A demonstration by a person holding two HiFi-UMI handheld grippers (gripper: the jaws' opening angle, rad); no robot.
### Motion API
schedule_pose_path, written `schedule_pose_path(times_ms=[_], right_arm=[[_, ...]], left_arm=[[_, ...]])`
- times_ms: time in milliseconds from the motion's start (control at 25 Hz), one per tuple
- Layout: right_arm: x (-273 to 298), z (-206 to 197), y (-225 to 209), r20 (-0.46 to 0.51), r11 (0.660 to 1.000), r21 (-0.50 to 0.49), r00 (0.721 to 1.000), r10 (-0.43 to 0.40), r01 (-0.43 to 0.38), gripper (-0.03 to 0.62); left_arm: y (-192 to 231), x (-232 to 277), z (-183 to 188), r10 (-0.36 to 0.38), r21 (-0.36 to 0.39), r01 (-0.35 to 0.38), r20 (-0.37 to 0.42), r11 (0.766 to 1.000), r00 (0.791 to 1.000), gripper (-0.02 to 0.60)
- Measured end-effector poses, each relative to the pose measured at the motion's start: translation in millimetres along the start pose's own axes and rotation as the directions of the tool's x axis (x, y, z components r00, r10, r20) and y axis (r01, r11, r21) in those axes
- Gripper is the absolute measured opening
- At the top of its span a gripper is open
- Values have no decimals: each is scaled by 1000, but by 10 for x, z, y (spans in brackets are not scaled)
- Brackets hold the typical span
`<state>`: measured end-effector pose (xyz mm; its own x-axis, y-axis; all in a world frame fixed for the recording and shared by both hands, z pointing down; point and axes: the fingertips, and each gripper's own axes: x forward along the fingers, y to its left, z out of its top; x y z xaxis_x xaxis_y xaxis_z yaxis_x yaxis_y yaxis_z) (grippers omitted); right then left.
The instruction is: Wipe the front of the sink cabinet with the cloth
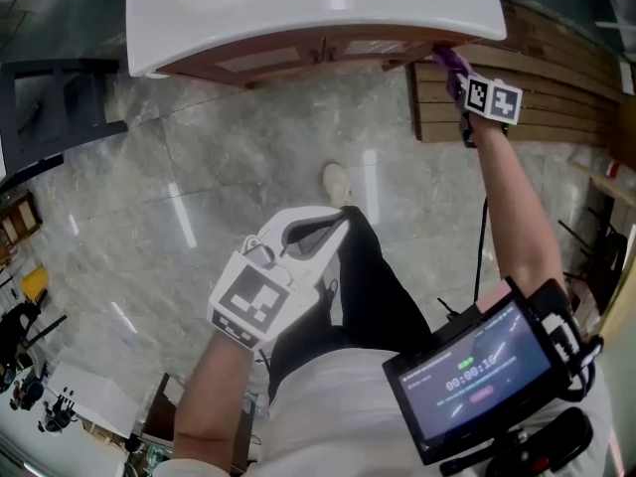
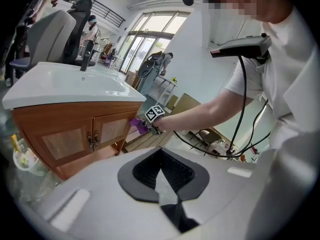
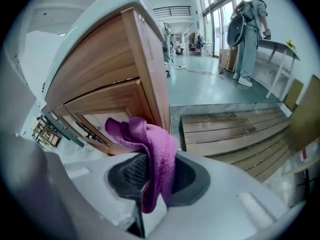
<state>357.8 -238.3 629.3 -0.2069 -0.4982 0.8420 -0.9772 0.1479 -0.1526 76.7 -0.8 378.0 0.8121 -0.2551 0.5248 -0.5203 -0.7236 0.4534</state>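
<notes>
The sink cabinet (image 1: pixel 298 53) of brown wood stands under a white basin top (image 1: pixel 308 8). My right gripper (image 1: pixel 465 82) reaches to the cabinet's right front corner and is shut on a purple cloth (image 1: pixel 449 63). In the right gripper view the cloth (image 3: pixel 150 144) bunches up from my right gripper (image 3: pixel 150 161), just in front of the cabinet's right-hand door (image 3: pixel 107 109). Whether it touches the wood I cannot tell. My left gripper (image 1: pixel 303 235) hangs back near the person's body, shut and holding nothing. In the left gripper view it (image 2: pixel 161 151) faces the cabinet doors (image 2: pixel 70 134) from a distance.
A slatted wooden platform (image 1: pixel 556 97) lies on the floor right of the cabinet. The person's shoe (image 1: pixel 338 182) stands on the marble floor (image 1: pixel 179 197) before it. A cup with small items (image 2: pixel 25 159) sits by the cabinet's left side. A person (image 3: pixel 247 29) stands far behind.
</notes>
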Motion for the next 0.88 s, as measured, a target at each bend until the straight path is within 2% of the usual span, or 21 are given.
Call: schedule_pose_path(times_ms=[160, 280, 400, 520, 680, 880], right_arm=[[-63, -141, 345, -3, 999, -35, 999, 32, -32, 80], [-104, -325, 816, -32, 990, -82, 993, 109, -112, 80], [-127, -489, 1427, -69, 966, -142, 976, 207, -215, 80], [-88, -588, 2124, -106, 927, -189, 945, 310, -325, 80], [120, -668, 3145, -165, 855, -254, 891, 422, -452, 80], [419, -618, 4205, -220, 766, -338, 838, 500, -546, 80]], left_arm=[[-11, -159, -40, 9, 0, -9, 9, 1000, 1000, 8], [-29, -328, -96, 25, -4, -25, 18, 1000, 1000, 8], [-38, -513, -177, 44, -14, -44, 28, 999, 999, 8], [-7, -677, -287, 68, -29, -68, 27, 997, 997, 8], [128, -878, -494, 101, -51, -101, -4, 994, 995, 8], [278, -1032, -723, 125, -99, -130, -61, 987, 990, 8]])
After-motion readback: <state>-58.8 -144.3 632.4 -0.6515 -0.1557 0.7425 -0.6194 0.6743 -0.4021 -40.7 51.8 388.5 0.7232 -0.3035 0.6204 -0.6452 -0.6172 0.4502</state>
